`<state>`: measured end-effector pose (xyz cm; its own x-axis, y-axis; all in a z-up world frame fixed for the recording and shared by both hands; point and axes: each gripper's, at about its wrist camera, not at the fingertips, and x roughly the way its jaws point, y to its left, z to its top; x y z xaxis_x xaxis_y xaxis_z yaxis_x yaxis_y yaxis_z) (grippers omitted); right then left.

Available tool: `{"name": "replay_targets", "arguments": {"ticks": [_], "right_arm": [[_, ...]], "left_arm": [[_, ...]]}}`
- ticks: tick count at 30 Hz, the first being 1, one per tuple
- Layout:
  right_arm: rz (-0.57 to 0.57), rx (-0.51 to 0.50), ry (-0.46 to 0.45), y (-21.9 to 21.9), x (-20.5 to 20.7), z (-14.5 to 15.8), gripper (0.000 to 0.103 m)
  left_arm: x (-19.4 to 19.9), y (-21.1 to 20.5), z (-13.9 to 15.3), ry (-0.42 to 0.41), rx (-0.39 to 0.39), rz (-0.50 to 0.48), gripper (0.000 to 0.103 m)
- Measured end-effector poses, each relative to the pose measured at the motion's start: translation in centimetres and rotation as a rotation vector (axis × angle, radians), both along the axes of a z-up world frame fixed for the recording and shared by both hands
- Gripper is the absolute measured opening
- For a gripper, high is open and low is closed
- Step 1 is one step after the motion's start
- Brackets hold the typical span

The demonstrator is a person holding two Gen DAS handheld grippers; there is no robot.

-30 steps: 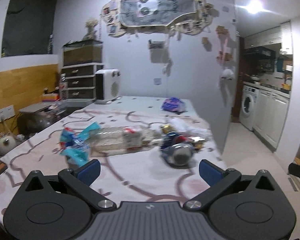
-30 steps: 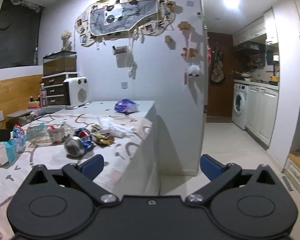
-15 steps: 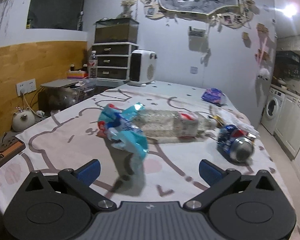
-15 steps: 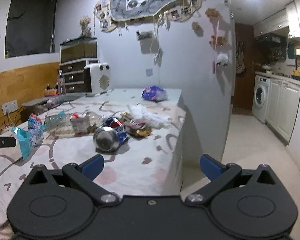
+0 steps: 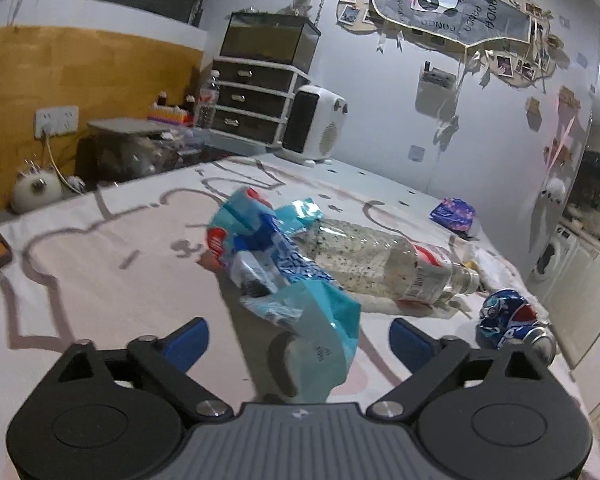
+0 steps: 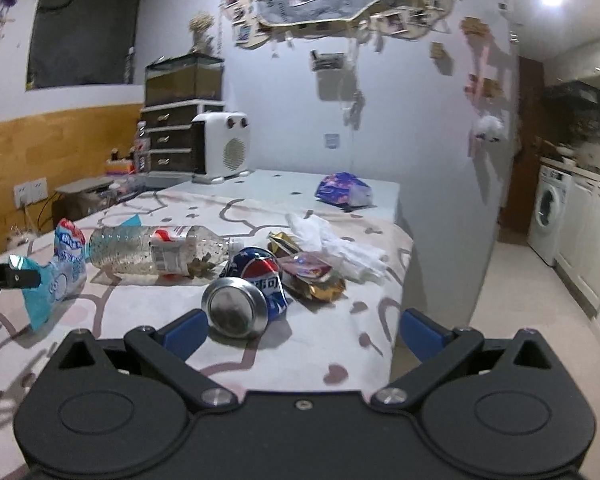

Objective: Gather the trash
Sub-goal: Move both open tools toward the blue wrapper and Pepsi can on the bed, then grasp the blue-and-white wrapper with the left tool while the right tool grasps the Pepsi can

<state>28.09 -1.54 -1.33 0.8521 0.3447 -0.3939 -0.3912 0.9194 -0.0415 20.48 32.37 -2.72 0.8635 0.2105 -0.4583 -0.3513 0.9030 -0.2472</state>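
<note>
Nothing looks collected yet: all the litter lies on the table (image 6: 332, 344), and no bin or bag shows in either view. Toward the left edge, the crumpled blue snack wrapper (image 5: 284, 280) has its lower end reaching between the spread, empty fingers of the left gripper (image 5: 298, 334). Next comes the clear plastic bottle (image 6: 156, 250) on its side, just behind the wrapper. Then the crushed cola can (image 6: 246, 292) lies just ahead of the right gripper (image 6: 302, 330), near its left finger; that claw is released too. The gold wrappers (image 6: 312, 276) and white tissue (image 6: 336, 246) sit nearer the right edge, the purple packet (image 6: 342, 190) at the far right corner.
</note>
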Motion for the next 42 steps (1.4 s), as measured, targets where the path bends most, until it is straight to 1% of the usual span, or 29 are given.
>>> {"name": "replay_targets", "arguments": {"ticks": [2, 3, 4, 5, 6, 8, 9, 10, 11, 13, 15, 17, 21, 25, 27, 29, 31, 32, 34, 37, 42], "right_arm": [[0.024, -0.043, -0.004, 0.7, 1.6, -0.3, 0.103], [0.038, -0.066, -0.001, 1.1, 2.5, -0.5, 0.103], [0.051, -0.087, 0.009, 1.4, 3.4, -0.8, 0.103], [0.067, -0.107, 0.024, 1.8, 4.4, -1.1, 0.103], [0.08, -0.123, 0.039, 2.1, 5.2, -1.4, 0.102], [0.085, -0.14, 0.072, 2.5, 6.6, -2.0, 0.092], [0.092, -0.139, 0.092, 2.7, 7.3, -2.2, 0.085], [0.103, -0.133, 0.111, 2.8, 7.9, -2.4, 0.084], [0.121, -0.118, 0.133, 2.9, 8.5, -2.6, 0.084], [0.153, -0.091, 0.158, 3.2, 9.2, -2.9, 0.084], [0.199, -0.074, 0.172, 3.8, 9.5, -2.9, 0.084], [0.249, -0.068, 0.171, 4.6, 9.4, -2.9, 0.084], [0.366, -0.074, 0.189, 6.6, 8.5, -2.6, 0.081], [0.508, -0.07, 0.189, 7.3, 6.8, -1.3, 0.079], [0.575, -0.107, 0.154, 7.3, 5.9, -0.3, 0.079], [0.599, -0.159, 0.103, 7.1, 5.6, 0.6, 0.083], [0.604, -0.194, 0.06, 6.8, 6.4, 1.4, 0.093], [0.603, -0.202, 0.047, 6.6, 7.1, 1.7, 0.095], [0.609, -0.196, 0.05, 6.3, 9.1, 2.3, 0.1], [0.645, -0.189, 0.086, 6.4, 12.2, 2.4, 0.103], [0.77, -0.204, 0.196, 8.0, 16.4, 1.2, 0.103]], "left_arm": [[0.8, 0.1, -0.4, -0.002, -0.016, -0.012, 0.082], [1.2, 0.1, -0.7, -0.001, -0.022, -0.014, 0.08], [1.5, 0.0, -1.0, 0.006, -0.026, -0.009, 0.075], [1.7, 0.0, -1.3, 0.014, -0.027, -0.001, 0.067], [1.9, -0.1, -1.5, 0.026, -0.024, 0.009, 0.063], [2.0, 0.1, -1.6, 0.037, -0.036, 0.013, 0.052], [2.0, 0.3, -1.7, 0.029, -0.052, 0.018, 0.05], [2.0, 0.5, -1.8, 0.028, -0.066, 0.021, 0.042], [2.1, 0.8, -2.0, 0.032, -0.083, 0.022, 0.03], [2.1, 1.2, -2.2, 0.034, -0.115, 0.018, 0.016], [2.0, 1.4, -2.3, 0.025, -0.136, 0.011, 0.01], [1.9, 1.2, -2.3, 0.024, -0.133, 0.007, 0.008], [2.3, 0.5, -2.1, 0.044, -0.098, -0.01, 0.007], [2.6, 0.1, -2.1, 0.062, -0.075, -0.017, 0.007], [2.6, -0.1, -2.0, 0.069, -0.065, -0.017, 0.007], [2.7, -0.2, -2.0, 0.075, -0.051, -0.015, 0.007], [2.8, -0.3, -2.0, 0.08, -0.041, -0.015, 0.007], [2.8, -0.4, -2.0, 0.081, -0.037, -0.014, 0.007], [2.8, -0.3, -2.0, 0.082, -0.037, -0.011, 0.006], [2.9, -0.5, -2.0, 0.088, -0.026, -0.01, 0.006], [2.9, -0.4, -2.0, 0.093, -0.027, -0.006, 0.006]]}}
